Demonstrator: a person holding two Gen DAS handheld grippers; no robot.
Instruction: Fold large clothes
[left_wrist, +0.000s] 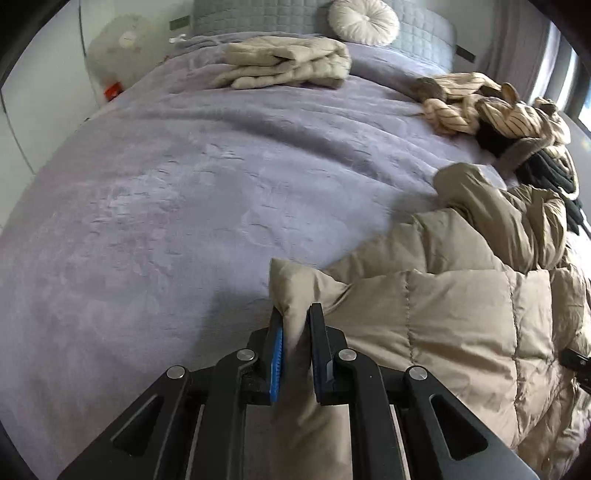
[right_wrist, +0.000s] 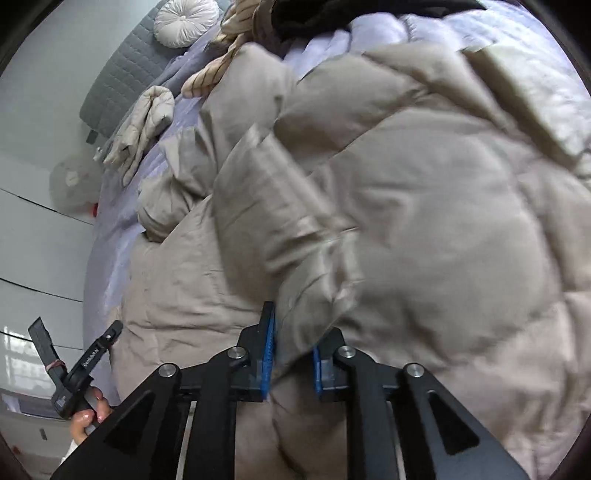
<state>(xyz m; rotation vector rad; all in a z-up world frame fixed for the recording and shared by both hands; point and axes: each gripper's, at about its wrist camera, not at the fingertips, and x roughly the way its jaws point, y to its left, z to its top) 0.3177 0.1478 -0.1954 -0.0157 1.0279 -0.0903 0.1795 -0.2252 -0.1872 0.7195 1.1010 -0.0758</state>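
Bed (left_wrist: 155, 206), lavender plush cover, fills everything ahead of the left tool (left_wrist: 295, 343); bare stretch lies forward and to that tool's left.

Beige puffer coat (left_wrist: 443, 332) sprawled on the bed, bulk lying ahead-right of the left tool and directly ahead of and under the right tool (right_wrist: 291, 354). In the left wrist view its long axis looks to run away from the tools toward the far right, one sleeve (left_wrist: 491, 206) reaching out beyond the body. Right view blurred; seams hard to read.

Already-folded beige garment (left_wrist: 291, 62) far ahead of the left tool, near the headboard. Striped heap (left_wrist: 491, 107) and dark clothes far ahead-right. Round cushion (left_wrist: 364, 20) at the headboard.

Left tool: jaws nearly together, pinching a corner of the coat's edge, the cloth peak standing up just past the fingertips. Right tool: jaws narrow, a thick fold of coat clamped between the blue pads. In the right view, the left tool's handle, held in the person's hand (right_wrist: 86, 417), shows low to the right tool's left.

Judgement: both tools grip the near edge, left at the corner, right further along. The coming move likely turns on carrying that edge forward, away from both tools, over the body. Left tool sits nearer the open bed; right nearer the bulk. Padding is slippery and thick, so a grip may slide.
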